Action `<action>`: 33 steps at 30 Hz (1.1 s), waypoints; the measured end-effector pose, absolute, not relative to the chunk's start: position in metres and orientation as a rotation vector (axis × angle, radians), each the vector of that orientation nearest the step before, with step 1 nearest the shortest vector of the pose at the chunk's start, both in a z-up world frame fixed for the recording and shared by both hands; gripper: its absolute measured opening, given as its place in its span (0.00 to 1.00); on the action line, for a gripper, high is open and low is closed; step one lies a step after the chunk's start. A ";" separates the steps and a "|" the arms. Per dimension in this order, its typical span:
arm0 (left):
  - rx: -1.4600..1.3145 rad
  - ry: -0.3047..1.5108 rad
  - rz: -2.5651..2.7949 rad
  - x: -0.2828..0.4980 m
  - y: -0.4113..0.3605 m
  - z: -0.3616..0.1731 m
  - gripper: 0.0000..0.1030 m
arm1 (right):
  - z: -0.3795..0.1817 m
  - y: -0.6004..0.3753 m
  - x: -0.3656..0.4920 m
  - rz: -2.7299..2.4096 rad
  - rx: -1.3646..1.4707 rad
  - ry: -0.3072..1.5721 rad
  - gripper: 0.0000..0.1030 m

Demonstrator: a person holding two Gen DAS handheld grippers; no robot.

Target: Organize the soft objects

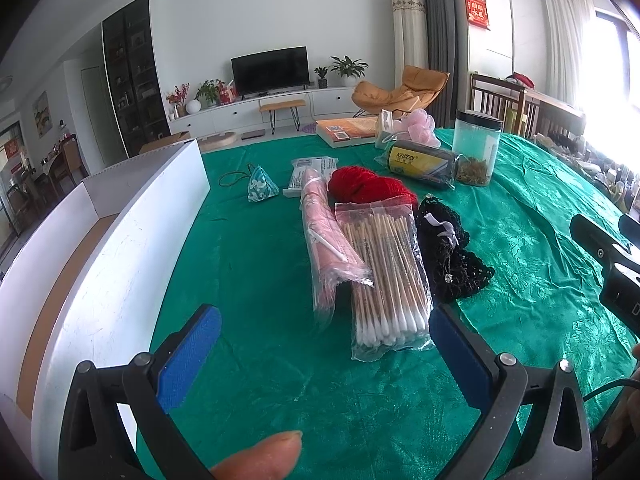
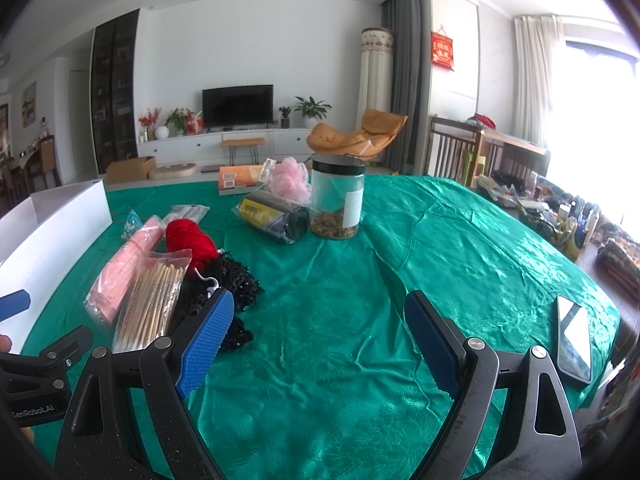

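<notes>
Fuzzy red yarn (image 1: 368,186) beside crinkly cotton-swab packet (image 1: 388,280).

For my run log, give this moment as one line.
left gripper: open, empty | right gripper: open, empty | cotton swabs: on table | white box: left

"KEWEIDI" in dark letters on yellow label of the bagged dark roll (image 1: 420,161) lying near the clear jar. "GenRobot.AI" in white on the black body of the left gripper (image 2: 34,407), seen at lower left edge of right wrist view. Red wall hanging (image 1: 477,10) carries gold Chinese characters, too small to read; print on the orange book and white packet also illegible.
</notes>
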State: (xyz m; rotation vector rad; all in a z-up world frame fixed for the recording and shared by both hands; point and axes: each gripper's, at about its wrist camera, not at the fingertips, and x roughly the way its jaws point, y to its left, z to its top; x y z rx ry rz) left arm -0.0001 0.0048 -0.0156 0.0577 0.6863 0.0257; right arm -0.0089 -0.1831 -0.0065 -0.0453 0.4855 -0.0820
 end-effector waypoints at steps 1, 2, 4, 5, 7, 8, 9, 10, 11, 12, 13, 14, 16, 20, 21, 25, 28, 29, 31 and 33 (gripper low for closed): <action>0.058 0.688 0.026 0.000 0.005 -0.016 1.00 | -0.007 -0.183 -0.009 -0.082 -0.045 0.485 0.87; 0.058 0.689 0.026 0.000 0.005 -0.016 1.00 | -0.007 -0.183 -0.009 -0.083 -0.044 0.485 0.87; 0.060 0.691 0.027 0.000 0.005 -0.018 1.00 | -0.007 -0.183 -0.009 -0.082 -0.044 0.485 0.87; 0.061 0.692 0.027 -0.001 0.005 -0.018 1.00 | -0.007 -0.183 -0.009 -0.083 -0.044 0.485 0.87; 0.061 0.695 0.028 -0.001 0.005 -0.019 1.00 | -0.007 -0.184 -0.009 -0.082 -0.044 0.485 0.87; 0.061 0.696 0.028 -0.001 0.005 -0.019 1.00 | -0.007 -0.184 -0.009 -0.083 -0.045 0.485 0.87; 0.061 0.698 0.028 0.000 0.005 -0.020 1.00 | -0.007 -0.184 -0.009 -0.083 -0.044 0.484 0.87; 0.061 0.698 0.029 -0.001 0.006 -0.020 1.00 | -0.007 -0.184 -0.009 -0.083 -0.043 0.484 0.87; 0.060 0.698 0.029 -0.001 0.006 -0.019 1.00 | -0.007 -0.184 -0.009 -0.083 -0.043 0.484 0.87; 0.060 0.698 0.029 -0.001 0.006 -0.019 1.00 | -0.007 -0.184 -0.009 -0.083 -0.043 0.485 0.87; 0.061 0.697 0.030 -0.001 0.006 -0.019 1.00 | -0.007 -0.184 -0.009 -0.083 -0.042 0.485 0.87; 0.061 0.697 0.030 -0.001 0.006 -0.019 1.00 | -0.007 -0.185 -0.009 -0.084 -0.041 0.485 0.87; 0.061 0.696 0.031 -0.001 0.006 -0.019 1.00 | -0.007 -0.185 -0.009 -0.084 -0.041 0.484 0.87; 0.060 0.699 0.032 -0.001 0.006 -0.019 1.00 | -0.011 -0.186 -0.009 -0.084 -0.042 0.486 0.87; 0.060 0.702 0.033 -0.001 0.007 -0.019 1.00 | -0.006 -0.183 -0.007 -0.084 -0.043 0.487 0.87; 0.067 0.720 0.039 0.000 0.006 -0.021 1.00 | -0.006 -0.183 -0.007 -0.084 -0.044 0.489 0.87; 0.072 0.720 0.040 -0.001 0.006 -0.021 1.00 | -0.007 -0.183 -0.007 -0.084 -0.043 0.489 0.87; 0.073 0.723 0.040 -0.001 0.006 -0.021 1.00 | -0.006 -0.182 -0.008 -0.084 -0.044 0.491 0.87; 0.075 0.730 0.042 0.000 0.006 -0.022 1.00 | -0.005 -0.180 -0.010 -0.085 -0.045 0.493 0.87; 0.075 0.737 0.044 0.001 0.007 -0.024 1.00 | -0.009 -0.182 -0.006 -0.085 -0.045 0.495 0.87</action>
